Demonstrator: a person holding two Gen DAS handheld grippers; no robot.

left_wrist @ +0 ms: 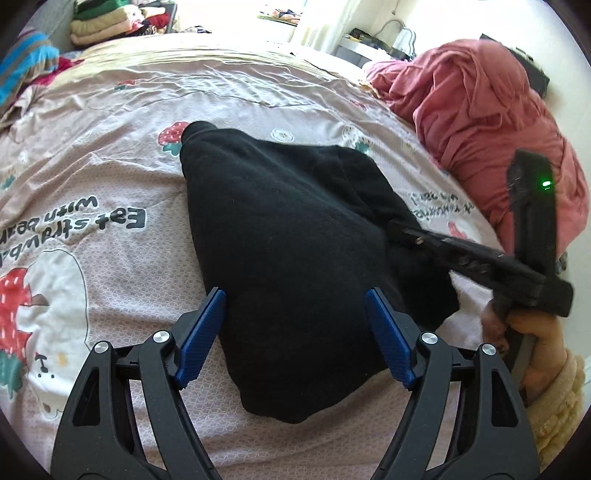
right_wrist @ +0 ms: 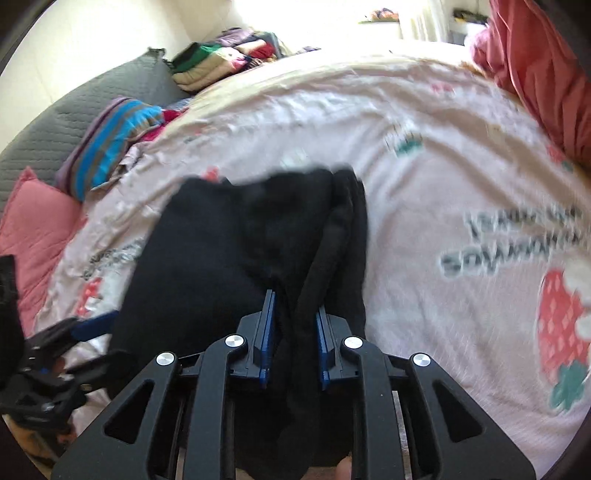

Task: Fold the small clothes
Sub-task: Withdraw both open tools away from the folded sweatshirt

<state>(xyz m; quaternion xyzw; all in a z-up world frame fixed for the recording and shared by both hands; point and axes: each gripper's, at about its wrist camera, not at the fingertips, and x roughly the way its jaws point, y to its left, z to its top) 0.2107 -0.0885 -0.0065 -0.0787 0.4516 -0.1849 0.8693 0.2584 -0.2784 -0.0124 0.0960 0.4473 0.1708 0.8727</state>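
A black garment (left_wrist: 288,251) lies partly folded on the pink strawberry-print bed cover (left_wrist: 110,155). My left gripper (left_wrist: 295,332) is open, its blue pads on either side of the garment's near end. My right gripper (right_wrist: 293,336) is shut on a bunched fold of the black garment (right_wrist: 229,251), which runs between its blue pads (right_wrist: 266,332). The right gripper also shows in the left wrist view (left_wrist: 461,254) at the garment's right edge. The left gripper shows in the right wrist view (right_wrist: 55,354) at the lower left.
A crumpled red garment (left_wrist: 487,110) lies at the bed's right side. Folded clothes (left_wrist: 107,22) are stacked at the far end. A striped blue cloth (right_wrist: 110,144), a pink cushion (right_wrist: 33,221) and a grey pillow (right_wrist: 92,96) lie to the left.
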